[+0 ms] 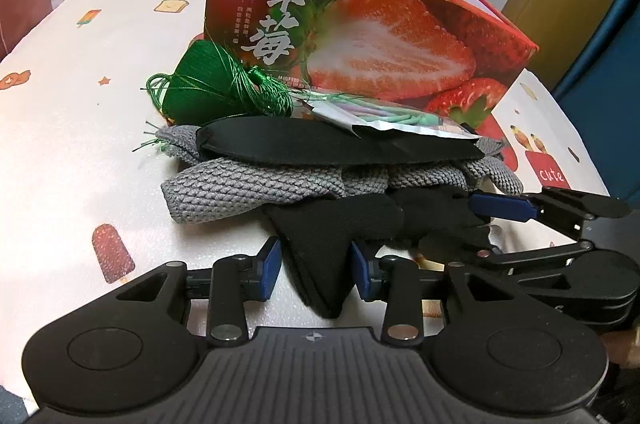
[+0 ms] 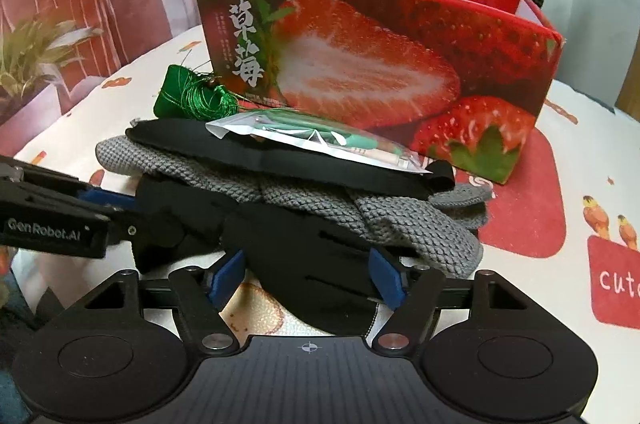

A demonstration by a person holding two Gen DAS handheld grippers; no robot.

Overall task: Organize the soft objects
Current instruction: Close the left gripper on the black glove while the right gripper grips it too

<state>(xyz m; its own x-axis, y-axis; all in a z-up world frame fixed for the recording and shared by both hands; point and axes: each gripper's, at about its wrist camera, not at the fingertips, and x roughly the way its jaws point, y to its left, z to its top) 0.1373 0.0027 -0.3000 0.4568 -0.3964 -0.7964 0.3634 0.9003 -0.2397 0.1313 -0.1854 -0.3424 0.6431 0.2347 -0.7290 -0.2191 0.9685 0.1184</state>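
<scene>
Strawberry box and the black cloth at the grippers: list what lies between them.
In both wrist views: grey knitted fabric, a flat black strap on it, a clear packet on top. Strawberry box; black cloth.

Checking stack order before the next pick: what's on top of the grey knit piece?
A flat black padded strap lies across the grey knit piece, with a clear packet of green items on the strap. What the strap covers of the knit can't be seen.
</scene>
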